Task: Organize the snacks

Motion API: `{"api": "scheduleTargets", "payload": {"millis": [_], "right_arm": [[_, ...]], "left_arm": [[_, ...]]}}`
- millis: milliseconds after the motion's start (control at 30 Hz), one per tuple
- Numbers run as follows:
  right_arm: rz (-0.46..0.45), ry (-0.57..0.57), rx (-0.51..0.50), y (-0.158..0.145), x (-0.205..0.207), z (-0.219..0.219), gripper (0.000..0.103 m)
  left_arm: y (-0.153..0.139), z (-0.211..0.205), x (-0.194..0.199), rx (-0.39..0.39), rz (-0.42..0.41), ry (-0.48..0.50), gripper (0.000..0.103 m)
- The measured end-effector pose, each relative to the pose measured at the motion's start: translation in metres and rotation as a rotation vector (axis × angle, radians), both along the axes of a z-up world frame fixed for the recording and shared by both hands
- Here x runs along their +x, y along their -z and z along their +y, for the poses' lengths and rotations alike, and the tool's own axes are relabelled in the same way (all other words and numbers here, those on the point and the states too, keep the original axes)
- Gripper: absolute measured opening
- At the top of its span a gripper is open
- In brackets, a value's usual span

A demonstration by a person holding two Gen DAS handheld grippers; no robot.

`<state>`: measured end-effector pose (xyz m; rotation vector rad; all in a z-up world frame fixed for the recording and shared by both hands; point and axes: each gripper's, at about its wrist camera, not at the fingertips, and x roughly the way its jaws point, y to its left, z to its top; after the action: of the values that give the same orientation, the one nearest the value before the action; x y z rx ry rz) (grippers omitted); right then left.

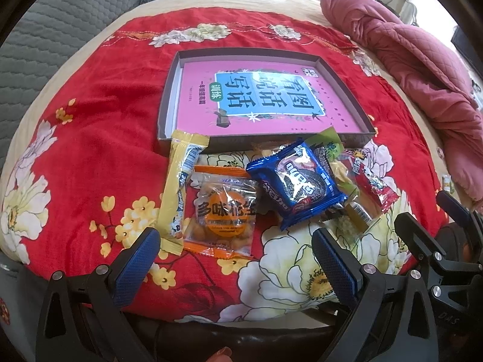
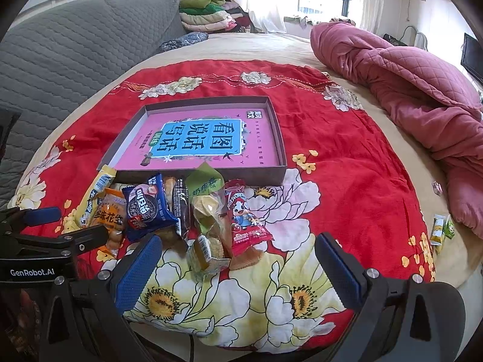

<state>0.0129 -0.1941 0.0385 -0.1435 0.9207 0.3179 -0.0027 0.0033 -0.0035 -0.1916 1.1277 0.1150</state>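
Observation:
A shallow grey box with a pink printed bottom lies on the red flowered cloth. In front of it sits a heap of snacks: a yellow stick pack, an orange peanut bag, a blue Oreo pack, a green clear-wrapped pack, and a red pack. My left gripper stands open just short of the peanut bag. My right gripper is open too, near the green and red packs. Neither holds anything.
A crumpled pink quilt lies at the right of the bed. A grey quilted cover is at the left. Two small wrapped snacks lie apart near the right edge. Folded clothes are stacked by the window.

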Motion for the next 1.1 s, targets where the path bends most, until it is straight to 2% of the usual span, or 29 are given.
{"api": "scheduleTargets", "payload": {"millis": [667,1100], "right_arm": [[0.034,-0.006,0.084,0.006,0.01,-0.006,0.102],[0.054,0.036,0.112,0.013,0.021,-0.014,0.102]], "left_arm": [[0.003,0.016,0.003,-0.014,0.004,-0.025,0.1],[0.01,0.062,0.009,-0.043,0.033,-0.123,0.1]]}}
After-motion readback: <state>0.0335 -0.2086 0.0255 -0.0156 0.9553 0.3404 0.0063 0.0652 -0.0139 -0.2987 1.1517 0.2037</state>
